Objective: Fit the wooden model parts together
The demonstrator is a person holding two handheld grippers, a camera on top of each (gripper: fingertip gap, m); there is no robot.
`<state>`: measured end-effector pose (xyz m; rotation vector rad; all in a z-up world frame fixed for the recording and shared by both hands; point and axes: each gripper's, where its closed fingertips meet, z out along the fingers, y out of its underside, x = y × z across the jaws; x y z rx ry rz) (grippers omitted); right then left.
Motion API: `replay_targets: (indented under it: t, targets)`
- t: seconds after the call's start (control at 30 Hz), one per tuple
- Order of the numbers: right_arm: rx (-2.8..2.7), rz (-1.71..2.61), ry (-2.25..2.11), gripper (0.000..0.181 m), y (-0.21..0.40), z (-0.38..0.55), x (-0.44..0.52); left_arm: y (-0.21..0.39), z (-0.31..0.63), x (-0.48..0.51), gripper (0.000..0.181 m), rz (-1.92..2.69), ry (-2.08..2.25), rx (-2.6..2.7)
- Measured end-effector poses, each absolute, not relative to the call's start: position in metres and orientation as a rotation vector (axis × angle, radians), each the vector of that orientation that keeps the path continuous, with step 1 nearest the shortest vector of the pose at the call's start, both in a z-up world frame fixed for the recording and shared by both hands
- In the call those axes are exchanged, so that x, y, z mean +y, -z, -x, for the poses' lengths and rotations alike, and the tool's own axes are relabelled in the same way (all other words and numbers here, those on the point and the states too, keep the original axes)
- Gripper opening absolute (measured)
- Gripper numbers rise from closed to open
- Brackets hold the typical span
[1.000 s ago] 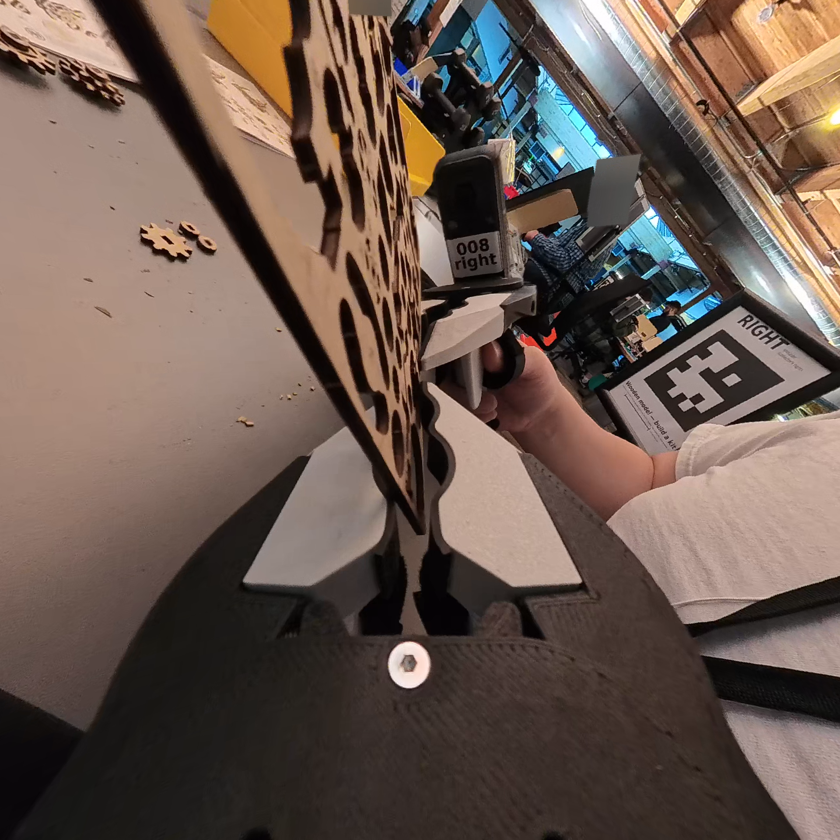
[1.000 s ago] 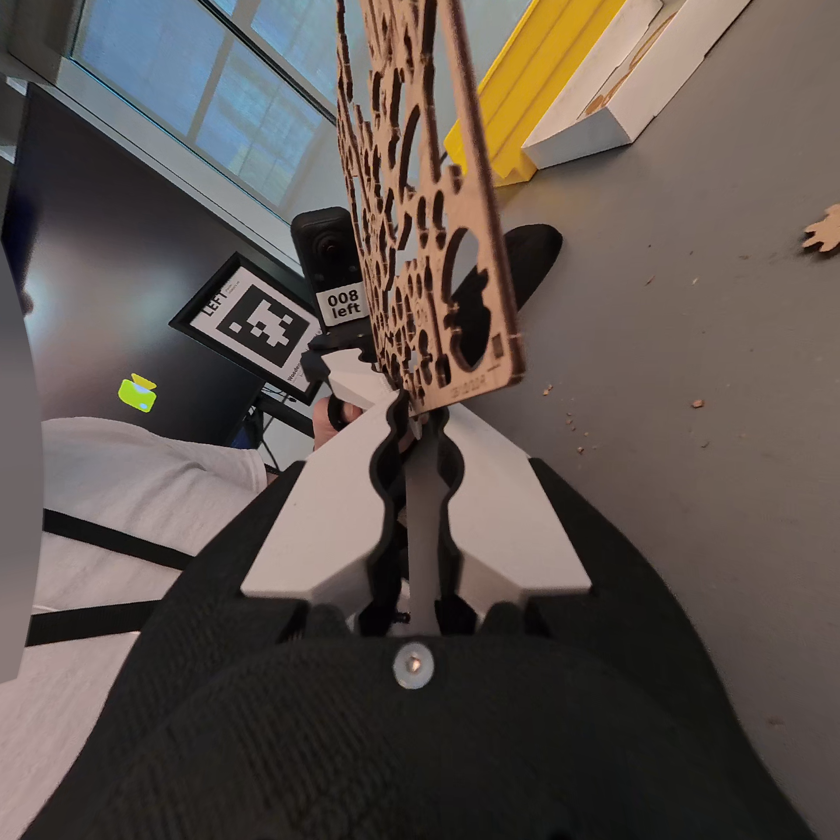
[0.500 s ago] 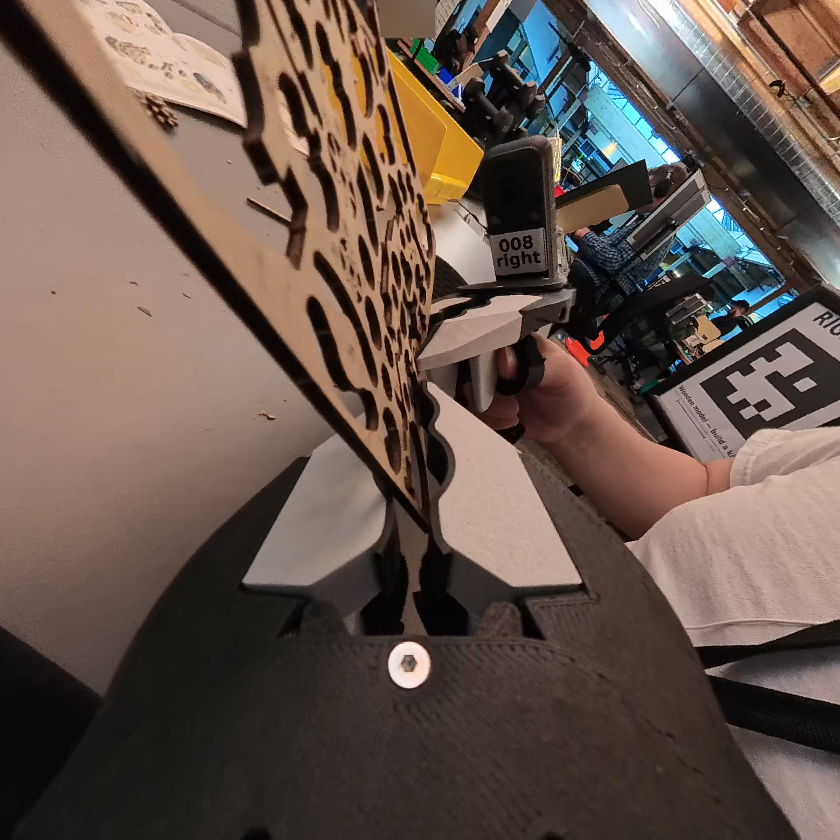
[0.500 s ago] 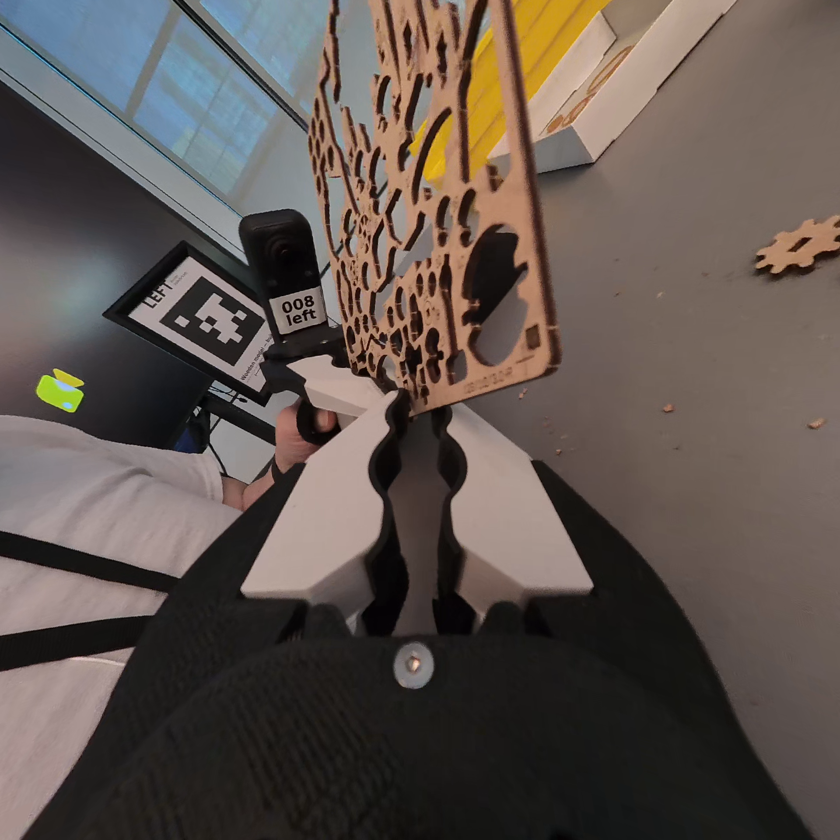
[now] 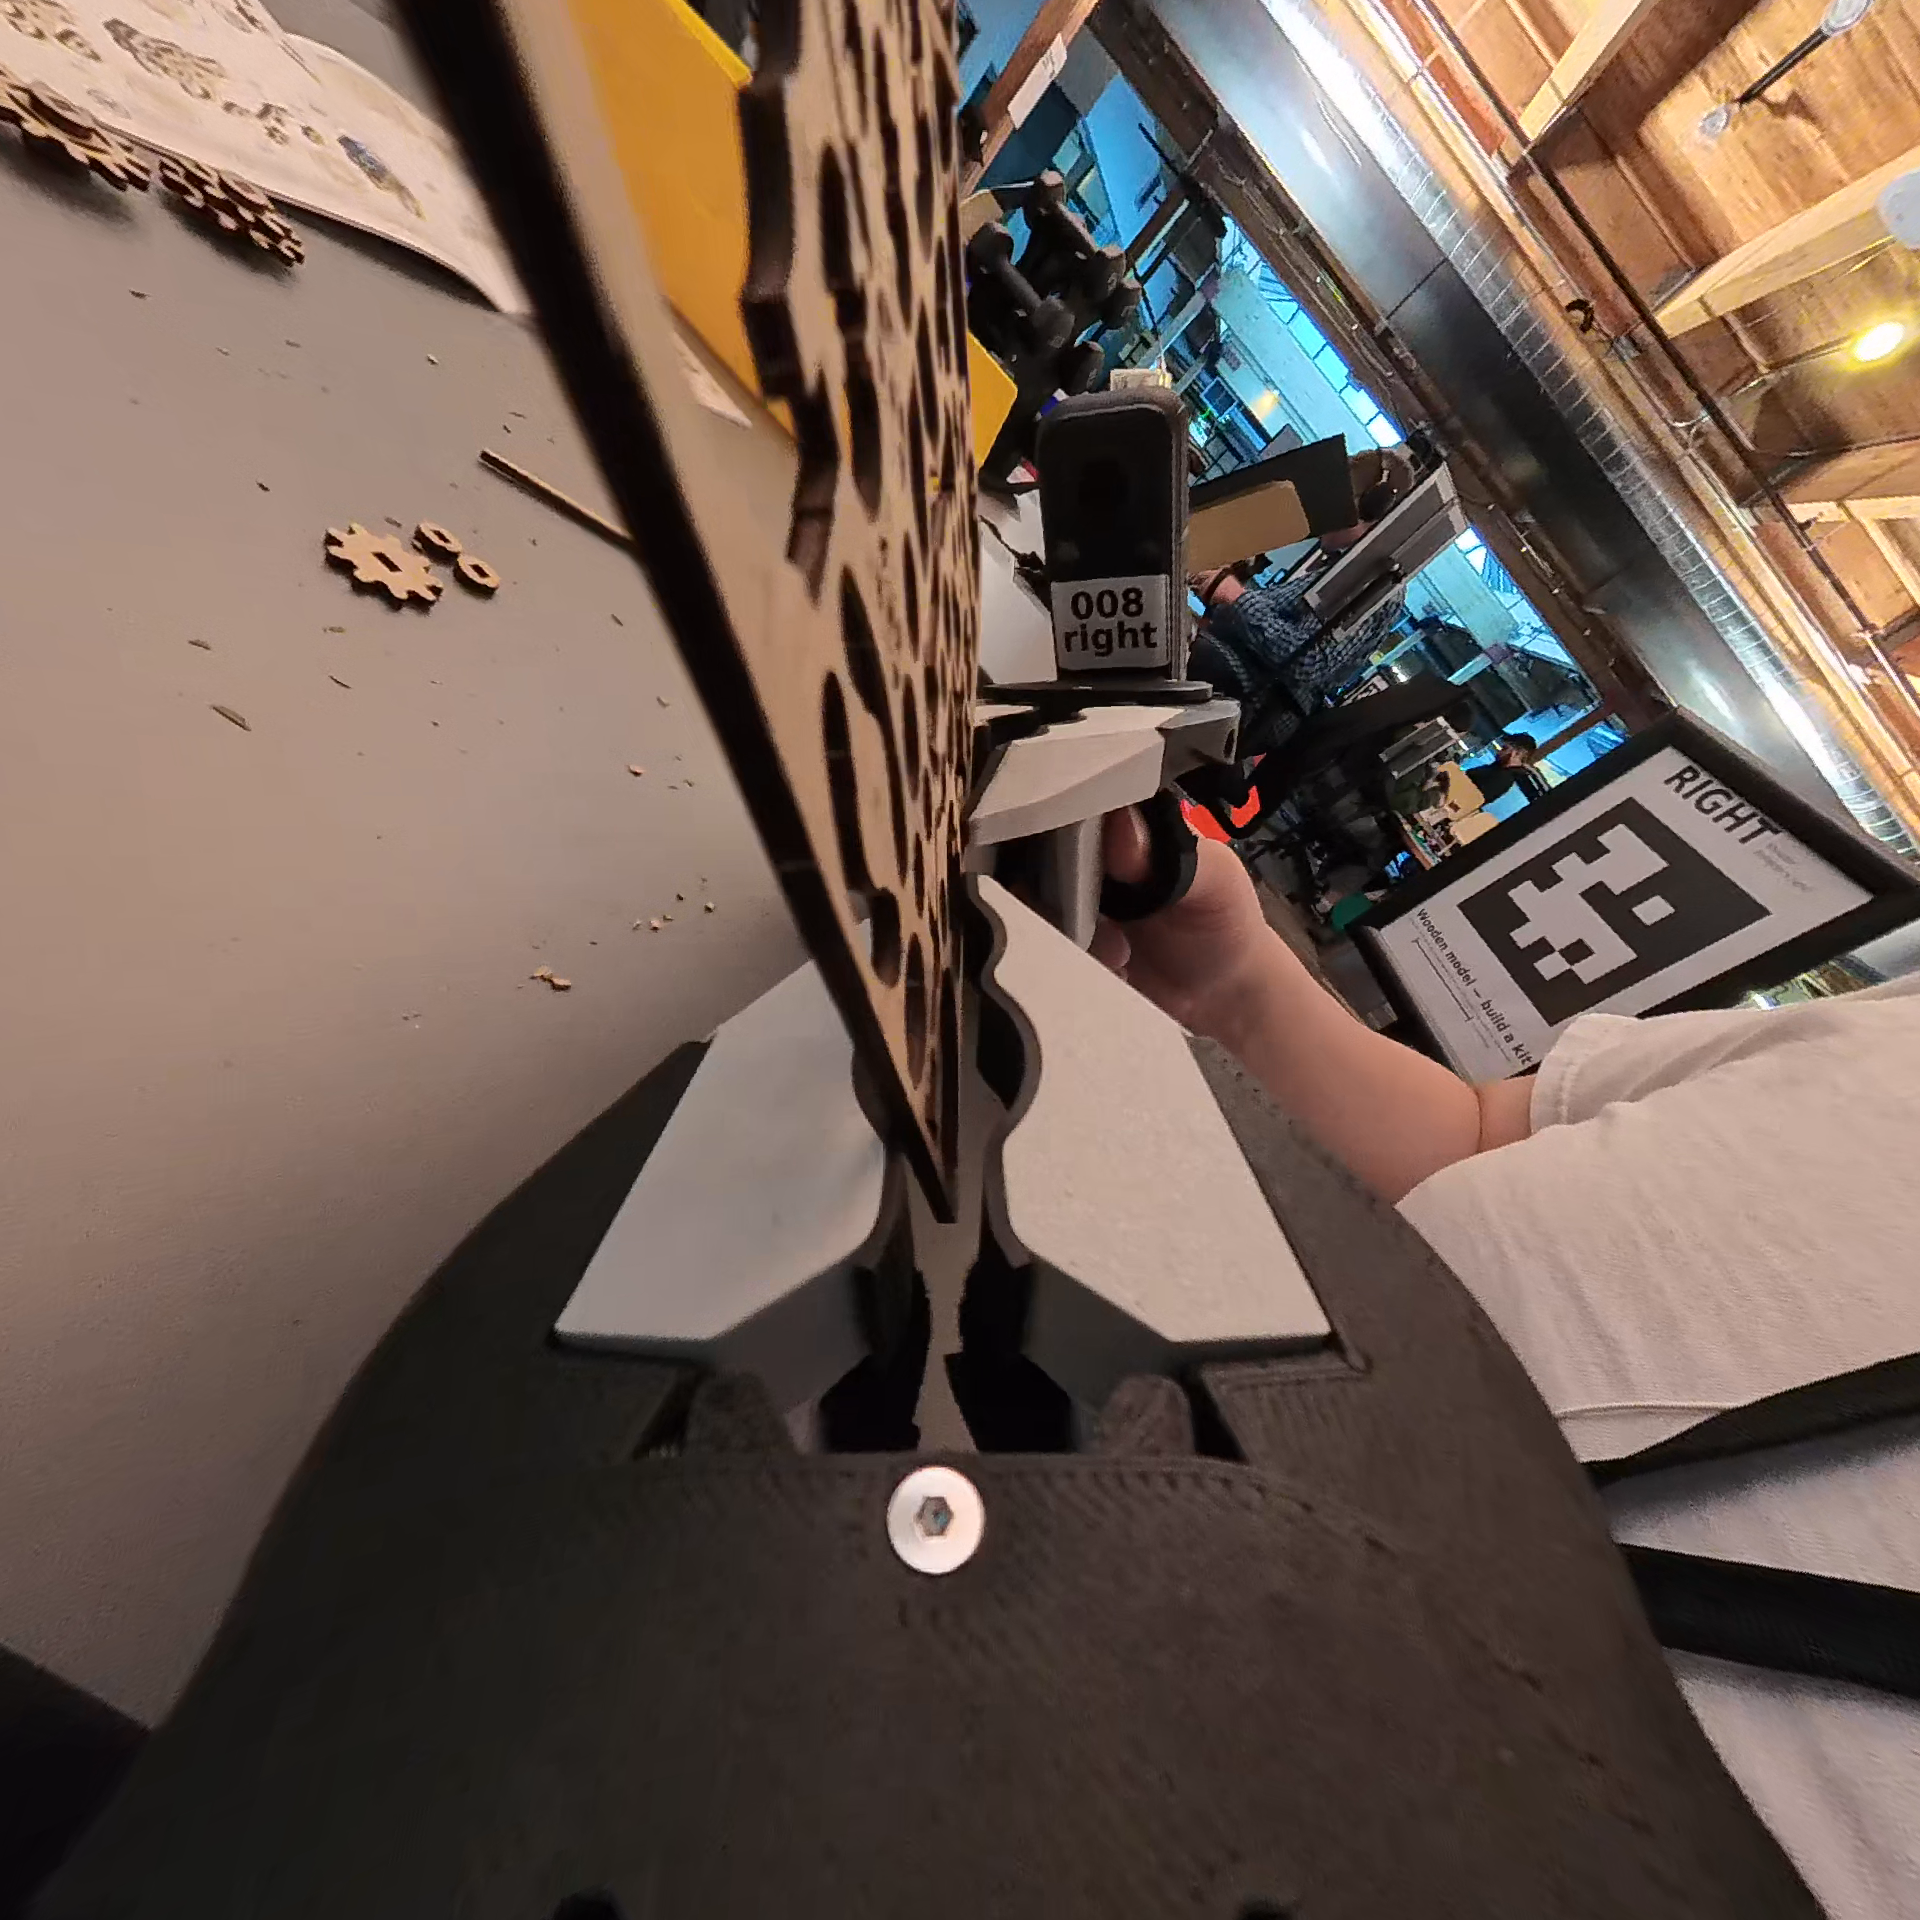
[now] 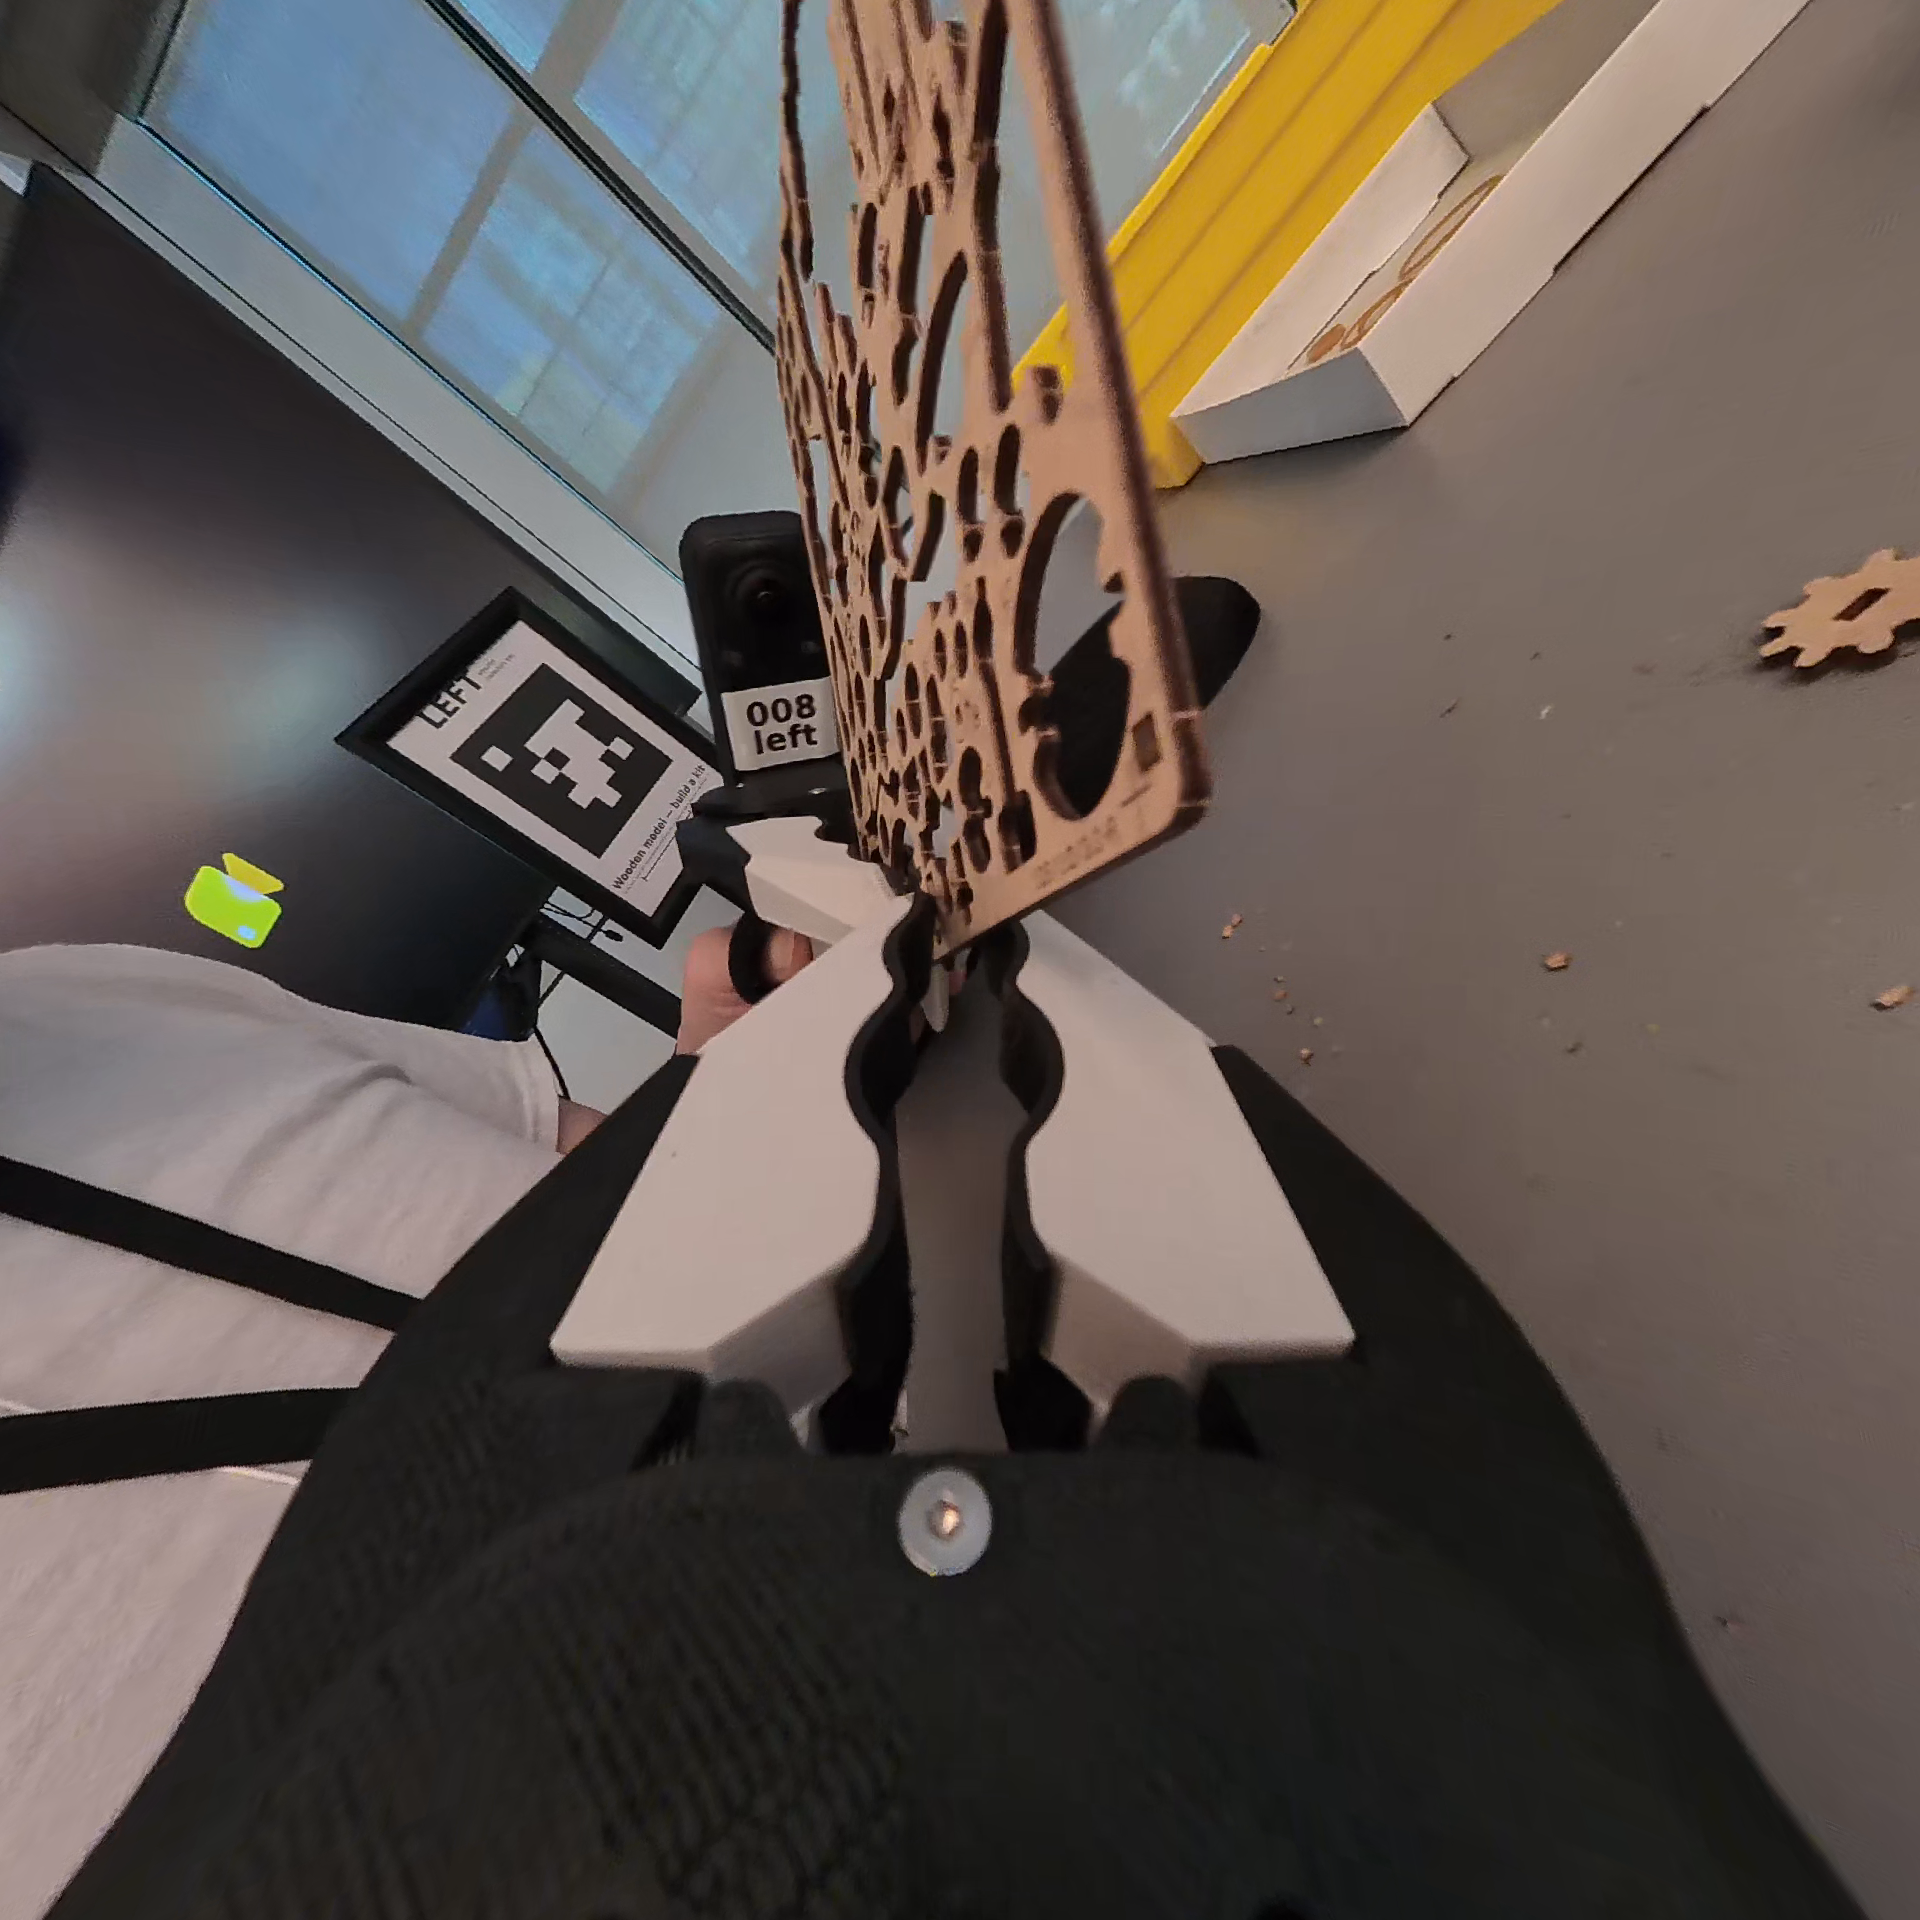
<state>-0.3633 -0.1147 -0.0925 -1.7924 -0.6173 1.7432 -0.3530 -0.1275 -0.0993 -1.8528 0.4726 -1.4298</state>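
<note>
Holding: the left gripper (image 5: 940, 1049) has its jaws closed almost fully on one bottom corner of a laser-cut plywood parts sheet (image 5: 873, 582), which stands on edge above the grey table (image 5: 312, 883).
Right gripper: the right gripper (image 6: 961, 951) meets the sheet's lower edge (image 6: 997, 623) at its fingertips; a narrow gap shows between the jaws lower down, and whether the tips actually clamp the wood I cannot tell.
Sheet: mostly empty cut-outs, thin webs between the holes, held in the air between the two grippers, clear of the table.
Loose parts: a wooden gear (image 5: 382, 561) with two small round pieces beside it lies on the table; another gear (image 6: 1844, 623) shows in the right wrist view; wood crumbs are scattered nearby.
Background: a yellow bin (image 6: 1247, 281) and a white box (image 6: 1455, 260) sit at the far side of the table.
Risk, twist: if the two grippers turn against each other, the thin webs could snap.
Risk, slip: a corner-only hold may let the sheet pivot or drop out.
Risk, loss: any piece pushed free here could fall and scatter among the crumbs.
</note>
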Motion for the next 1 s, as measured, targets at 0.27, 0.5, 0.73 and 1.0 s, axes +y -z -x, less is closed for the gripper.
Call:
replay_targets:
  t: [0.27, 0.5, 0.73, 1.0]
  targets:
    - [-0.633, 1.795, -1.665, 0.010, 0.094, 0.363, -0.114, 0.100, 0.353, -0.127, 0.000, 1.854, 1.417, 0.471]
    - [-0.499, 1.681, -1.653, 0.009, 0.079, 0.348, -0.100, 0.089, 0.366, -0.121, 0.000, 1.777, 1.444, 0.382]
    - [-0.523, 1.795, -1.656, 0.017, 0.092, 0.364, -0.106, 0.090, 0.365, -0.122, 0.000, 1.784, 1.418, 0.396]
    - [-0.519, 1.789, -1.671, 0.017, 0.091, 0.368, -0.106, 0.093, 0.362, -0.122, 0.000, 1.810, 1.404, 0.412]
